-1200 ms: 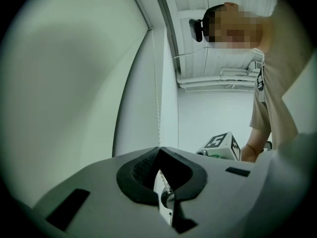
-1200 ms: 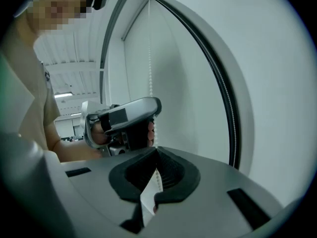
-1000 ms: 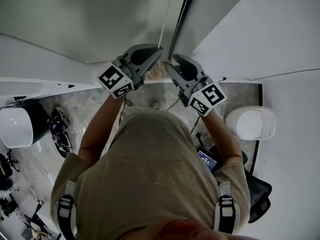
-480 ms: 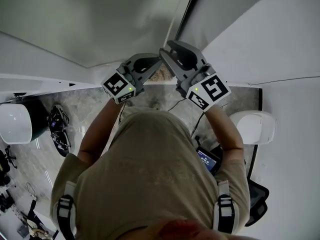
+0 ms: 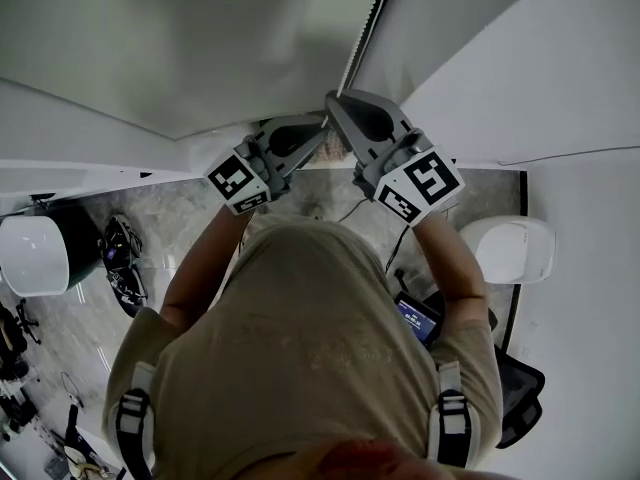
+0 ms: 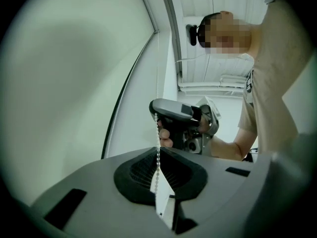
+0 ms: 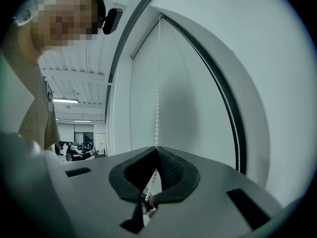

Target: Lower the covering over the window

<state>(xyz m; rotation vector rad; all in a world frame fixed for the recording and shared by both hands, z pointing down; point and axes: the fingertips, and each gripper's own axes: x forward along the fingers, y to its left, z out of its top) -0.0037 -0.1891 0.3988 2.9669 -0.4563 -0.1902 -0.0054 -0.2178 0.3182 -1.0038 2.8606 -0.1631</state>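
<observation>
Pulling step: mid-frame, the left tongs [image 6: 159,157] squeeze the bead chain [image 7: 158,83]. The right tongs [image 7: 157,155] just closed on it higher up. Next, pull down.

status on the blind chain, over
left claw shut on bead chain. right claw just closed on it, above left. chain straight between them, nothing blocking.

Open passage runs upward along bead chain [image 7: 158,83]; blind [image 5: 200,38] closes the back, window frame [image 7: 224,95] and wall [image 5: 520,68] bound the right, person's torso [image 5: 300,338] crowds the near side.
</observation>
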